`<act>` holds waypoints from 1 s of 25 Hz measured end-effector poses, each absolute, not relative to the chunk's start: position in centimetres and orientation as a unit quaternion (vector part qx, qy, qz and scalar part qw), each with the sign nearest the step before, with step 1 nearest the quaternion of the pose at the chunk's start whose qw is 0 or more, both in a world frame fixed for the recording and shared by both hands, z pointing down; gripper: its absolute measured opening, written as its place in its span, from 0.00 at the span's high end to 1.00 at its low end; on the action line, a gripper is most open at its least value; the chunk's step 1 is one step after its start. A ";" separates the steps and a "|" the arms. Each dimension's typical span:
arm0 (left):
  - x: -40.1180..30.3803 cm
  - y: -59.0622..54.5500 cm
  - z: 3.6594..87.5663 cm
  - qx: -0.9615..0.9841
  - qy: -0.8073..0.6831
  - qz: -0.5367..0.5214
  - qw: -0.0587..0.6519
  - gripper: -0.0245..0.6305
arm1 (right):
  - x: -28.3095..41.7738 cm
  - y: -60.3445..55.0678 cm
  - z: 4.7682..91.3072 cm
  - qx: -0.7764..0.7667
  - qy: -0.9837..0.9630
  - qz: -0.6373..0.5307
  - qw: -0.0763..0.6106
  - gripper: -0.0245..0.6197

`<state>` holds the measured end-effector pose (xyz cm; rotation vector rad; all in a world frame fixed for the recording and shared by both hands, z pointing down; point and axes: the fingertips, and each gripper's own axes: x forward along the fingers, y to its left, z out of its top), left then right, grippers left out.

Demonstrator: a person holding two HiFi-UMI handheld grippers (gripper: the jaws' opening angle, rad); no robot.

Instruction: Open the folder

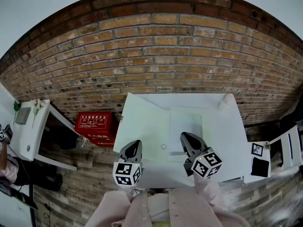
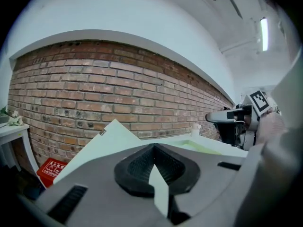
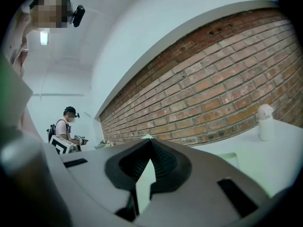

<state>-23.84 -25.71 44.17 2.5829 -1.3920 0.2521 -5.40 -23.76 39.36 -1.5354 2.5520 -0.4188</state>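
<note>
Head view: the left gripper (image 1: 135, 144), jaws clenched on nothing, hovers above the table's (image 1: 142, 119) near-left edge. The right gripper (image 1: 186, 137), also clenched and empty, hangs above the near end of the pale green folder (image 1: 185, 122), which lies flat mid-table.

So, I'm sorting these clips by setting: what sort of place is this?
Probably an indoor studio or lab room set up for recording, not a home: a bare brick wall, a plain white table, and a second person in the background with a marker cube too.
</note>
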 end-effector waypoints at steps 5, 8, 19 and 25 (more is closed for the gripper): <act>-23.8 -26.2 42.4 0.874 -0.474 0.066 0.081 0.97 | -3.9 -23.9 38.0 -0.542 0.830 -0.108 0.077 0.95; -23.9 -26.3 41.3 0.874 -0.478 0.055 0.070 0.97 | -3.4 -23.8 37.4 -0.554 0.822 -0.100 0.082 0.95; -24.4 -26.1 38.9 0.872 -0.486 0.038 0.040 0.97 | -3.0 -23.4 36.8 -0.567 0.816 -0.077 0.078 0.95; -24.6 -26.0 38.3 0.870 -0.492 0.035 0.030 0.97 | -2.7 -23.3 36.6 -0.573 0.812 -0.076 0.081 0.96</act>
